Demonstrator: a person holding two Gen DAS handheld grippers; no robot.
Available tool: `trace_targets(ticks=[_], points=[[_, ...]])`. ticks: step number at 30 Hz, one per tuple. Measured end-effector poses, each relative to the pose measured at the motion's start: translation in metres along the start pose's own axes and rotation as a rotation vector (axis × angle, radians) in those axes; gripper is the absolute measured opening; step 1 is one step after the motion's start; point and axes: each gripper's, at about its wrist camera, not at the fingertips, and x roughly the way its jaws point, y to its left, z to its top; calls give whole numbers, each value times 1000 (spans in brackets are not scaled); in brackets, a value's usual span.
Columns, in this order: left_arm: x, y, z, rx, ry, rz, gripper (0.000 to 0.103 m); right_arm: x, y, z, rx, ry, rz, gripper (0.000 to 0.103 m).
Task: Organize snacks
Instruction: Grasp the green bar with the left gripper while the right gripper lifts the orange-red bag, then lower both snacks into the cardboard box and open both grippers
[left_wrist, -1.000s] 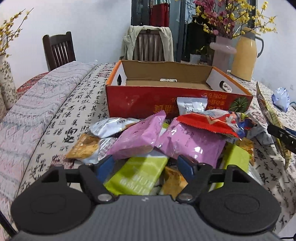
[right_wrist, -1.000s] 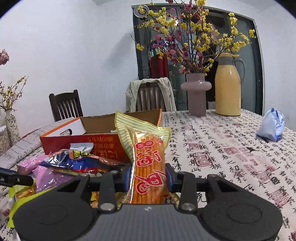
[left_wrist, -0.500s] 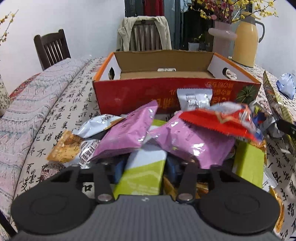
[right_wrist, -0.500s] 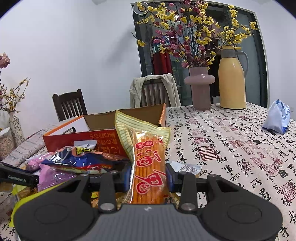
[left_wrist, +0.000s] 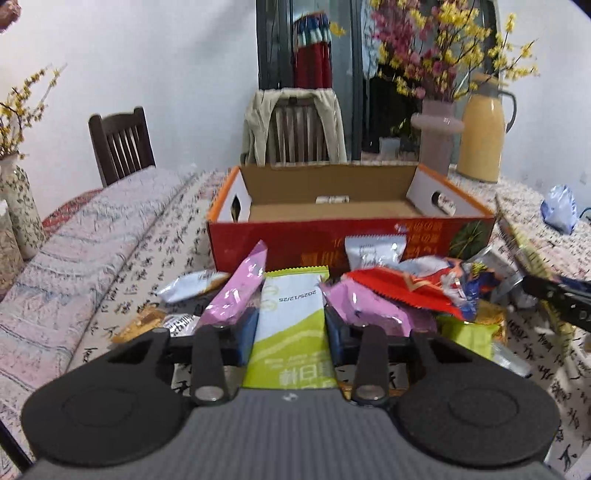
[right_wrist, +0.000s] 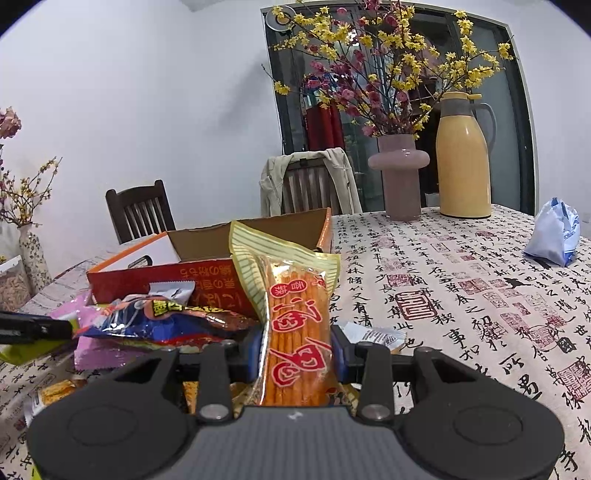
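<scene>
My left gripper (left_wrist: 291, 326) is shut on a green-and-white snack packet (left_wrist: 291, 325), lifted a little above the snack pile. Around it lie pink packets (left_wrist: 236, 291), a red packet (left_wrist: 402, 288) and a small white packet (left_wrist: 373, 251). Behind the pile stands the open red cardboard box (left_wrist: 351, 236), holding one small item. My right gripper (right_wrist: 297, 349) is shut on a long orange stick-snack packet (right_wrist: 299, 325), held upright to the right of the pile. The same box (right_wrist: 207, 277) shows behind a blue-and-red packet (right_wrist: 162, 321).
A pink vase of flowers (right_wrist: 400, 177) and a yellow thermos (right_wrist: 463, 158) stand at the table's far side. A blue-white bag (right_wrist: 554, 232) lies at the right. Chairs (left_wrist: 122, 144) stand behind the table. The patterned tablecloth (right_wrist: 461, 295) spreads bare to the right.
My left gripper closed on the green-and-white packet and raised it out of the pile. The right gripper kept still with its orange packet.
</scene>
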Motion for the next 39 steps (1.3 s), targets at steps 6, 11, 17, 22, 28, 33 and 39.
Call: trace_targets(ticks=[6,11,17,22,28,33,39], points=[[-33,2,10,-16,-103,-31,39,-5,7,5,-21,7,-6,36],[-38,-3,32,-21,-167,-38,39,-16,20,35,-40,-65,10,36],[-18,-4,72,-60,-193,-7,39,6,31,87,-71,-108,0,36],[17,-1,104,-72,-167,32,39,54,40,127,-67,-58,-7,36],[66,6,124,-114,-127,73,39,121,49,143,-50,24,-38,36],[101,17,117,-140,-113,88,39,159,57,133,-64,57,-42,36],[115,32,107,-198,-83,54,49,168,61,115,-90,84,-7,64]])
